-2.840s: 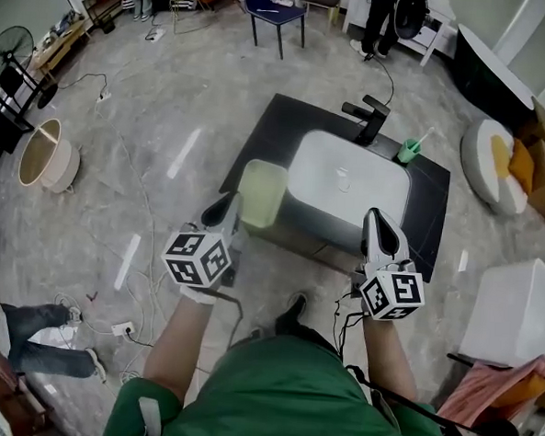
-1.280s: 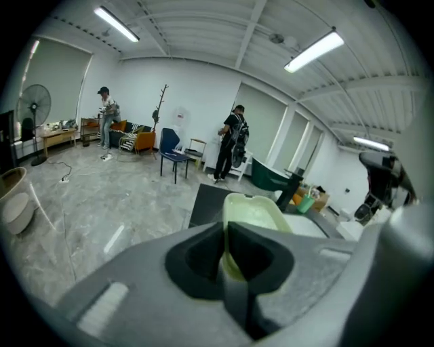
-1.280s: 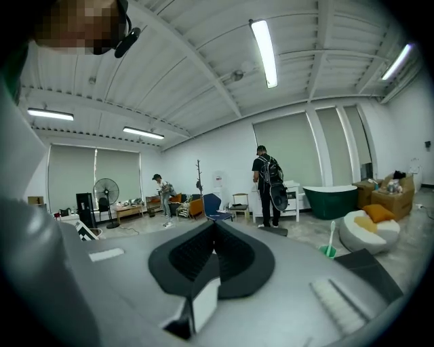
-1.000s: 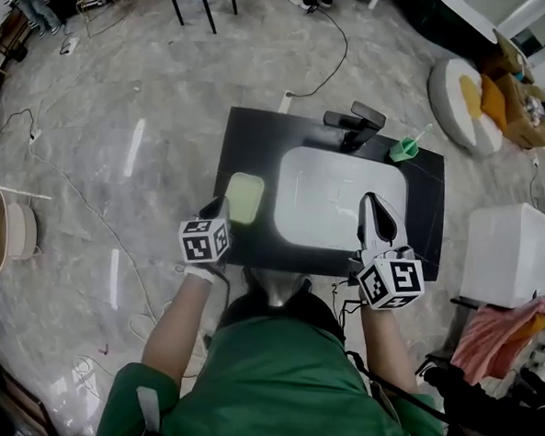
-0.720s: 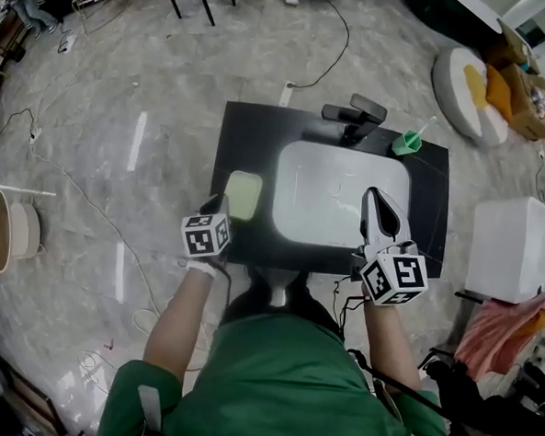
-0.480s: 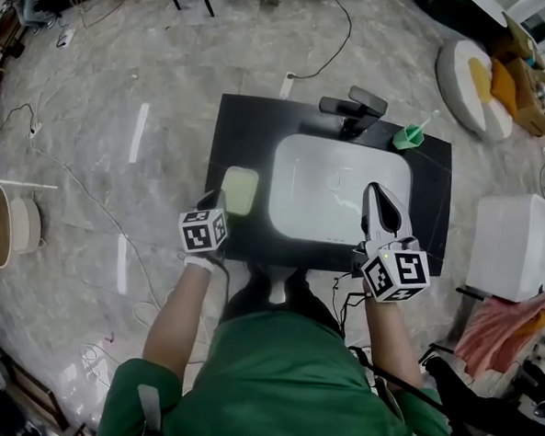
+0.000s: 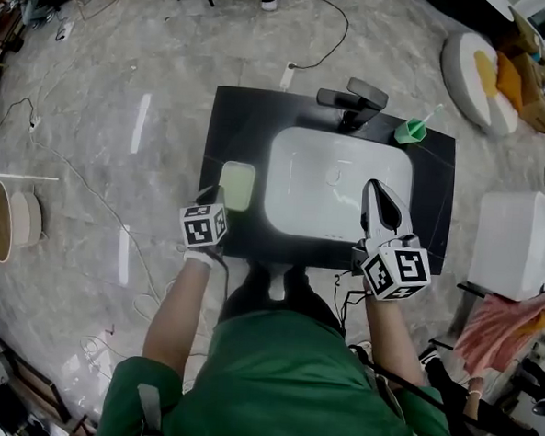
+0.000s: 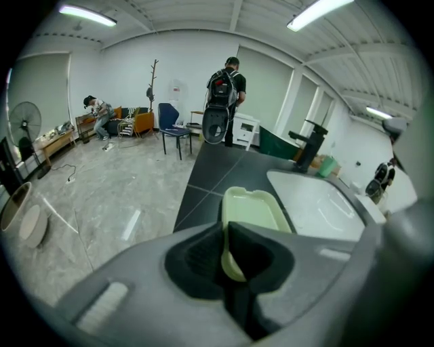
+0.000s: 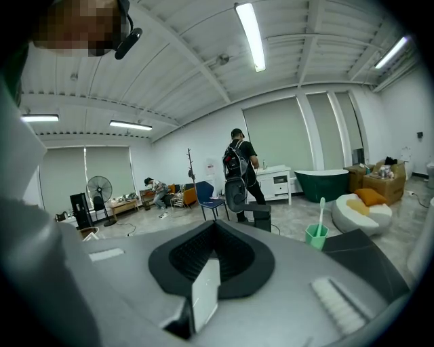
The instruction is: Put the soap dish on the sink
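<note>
Pale green plastic is pinched between the jaws of my left gripper [image 8: 227, 252]: the soap dish [image 8: 252, 209], caught by its near rim. That thin lip is the one part narrow enough for the pads to clamp. The dish is a shallow tray with rounded corners, smooth and faintly glossy. I hold it level, stretching away from me over the black worktop [image 7: 246, 128], near its left edge and just beside the left side of the white basin [image 7: 334, 184]. I cannot tell whether its underside touches the worktop.

I judge this to be the setting-down step, with little left but letting go. The flat strip beside the basin should keep the dish steady and out of the bowl.

My right gripper [image 7: 381, 196] has its jaws pressed together on nothing and hangs over the basin's near right part, out of the way.

Beyond the basin, a blocky black tap [image 7: 353, 102] stands at the far edge. A small green cup [image 7: 408, 131] holding a toothbrush [image 9: 321, 211] sits towards the far right corner.
</note>
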### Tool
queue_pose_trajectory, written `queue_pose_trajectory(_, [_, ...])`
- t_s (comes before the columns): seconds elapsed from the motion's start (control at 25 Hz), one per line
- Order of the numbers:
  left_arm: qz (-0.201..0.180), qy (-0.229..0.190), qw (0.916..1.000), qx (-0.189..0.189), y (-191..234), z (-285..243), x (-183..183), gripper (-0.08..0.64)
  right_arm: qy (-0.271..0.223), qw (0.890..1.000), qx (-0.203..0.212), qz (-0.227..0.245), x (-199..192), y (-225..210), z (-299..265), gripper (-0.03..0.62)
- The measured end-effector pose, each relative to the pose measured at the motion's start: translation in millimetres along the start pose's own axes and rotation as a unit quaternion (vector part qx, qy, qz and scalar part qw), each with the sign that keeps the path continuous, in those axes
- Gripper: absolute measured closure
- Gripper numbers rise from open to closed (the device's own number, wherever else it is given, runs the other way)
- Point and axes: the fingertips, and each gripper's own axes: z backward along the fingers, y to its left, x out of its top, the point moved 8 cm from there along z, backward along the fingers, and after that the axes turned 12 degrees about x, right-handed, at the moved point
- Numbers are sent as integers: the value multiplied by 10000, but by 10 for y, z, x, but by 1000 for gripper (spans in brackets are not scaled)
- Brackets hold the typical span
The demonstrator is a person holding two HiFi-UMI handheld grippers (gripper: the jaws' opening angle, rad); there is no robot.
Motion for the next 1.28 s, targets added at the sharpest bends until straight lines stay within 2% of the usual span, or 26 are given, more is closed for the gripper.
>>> queue_pose_trajectory(0.16, [-32,-36,10000,81,-10,31,4,505,10,10000,27,-22,-10,-18,4,595])
queue_pose_trajectory(0.32, [49,-258,9995,152,24,126,87,485,-15,10000,73,1,15,-30,-11,595])
queue_pose_trajectory(0.6, [263,-1081,9935,224,83,548,558,486,-150,9995,212,153,170,31,4,595])
queue_pose_trajectory(0.92, [262,-2193,9753,18,-85,1333,1211,492,-378,9977,376,428,489,178,143,594])
queue_pose_trajectory(1.28, [-79,-3261,9450,-225,-432,2217,1785,494,-860,9918,562,760,897,334,332,594])
